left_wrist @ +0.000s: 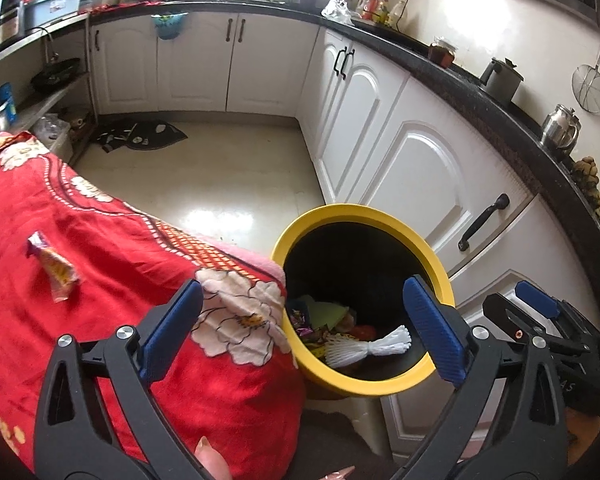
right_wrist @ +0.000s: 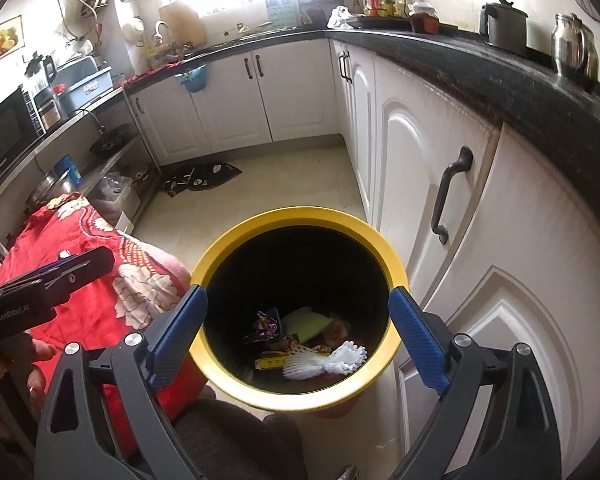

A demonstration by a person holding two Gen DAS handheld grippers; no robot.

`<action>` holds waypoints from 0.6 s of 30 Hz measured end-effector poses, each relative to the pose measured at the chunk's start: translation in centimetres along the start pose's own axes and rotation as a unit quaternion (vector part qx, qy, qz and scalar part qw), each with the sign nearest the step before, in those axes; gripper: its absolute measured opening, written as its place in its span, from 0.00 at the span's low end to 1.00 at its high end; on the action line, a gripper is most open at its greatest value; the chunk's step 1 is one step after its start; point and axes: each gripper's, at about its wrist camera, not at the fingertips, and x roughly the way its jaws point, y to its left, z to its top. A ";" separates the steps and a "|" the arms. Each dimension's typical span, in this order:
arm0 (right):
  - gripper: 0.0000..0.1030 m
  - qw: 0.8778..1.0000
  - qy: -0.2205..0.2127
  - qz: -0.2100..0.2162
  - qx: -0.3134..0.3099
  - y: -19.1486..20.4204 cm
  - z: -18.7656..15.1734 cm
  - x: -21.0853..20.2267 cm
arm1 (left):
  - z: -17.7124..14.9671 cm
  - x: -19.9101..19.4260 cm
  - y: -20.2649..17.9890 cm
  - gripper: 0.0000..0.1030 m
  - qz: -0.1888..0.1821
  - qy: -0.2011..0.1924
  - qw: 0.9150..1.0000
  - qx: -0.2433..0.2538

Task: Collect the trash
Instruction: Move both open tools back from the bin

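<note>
Left gripper (left_wrist: 302, 336) and right gripper (right_wrist: 298, 334), both spread and empty, above yellow bin (right_wrist: 300, 216) (wrapper (left_wrist: 54, 268) on red blanket (left_wrist: 100, 240)).

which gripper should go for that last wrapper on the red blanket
Left. The snack wrapper lies on the red blanket just left of the open left gripper. The right gripper, also open and empty, sits over the yellow bin, farther from it.
</note>
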 end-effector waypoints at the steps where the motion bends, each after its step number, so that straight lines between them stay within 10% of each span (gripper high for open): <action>1: 0.87 1.000 -0.002 0.000 -0.003 0.2 0.0 -0.2 | -0.1 -0.3 0.1 0.89 0.002 -0.002 1.000 -0.001; 18: 0.94 0.999 -0.030 0.008 -0.035 3.0 -0.9 -3.8 | -1.8 -4.8 1.1 0.90 0.021 -0.029 0.999 -0.001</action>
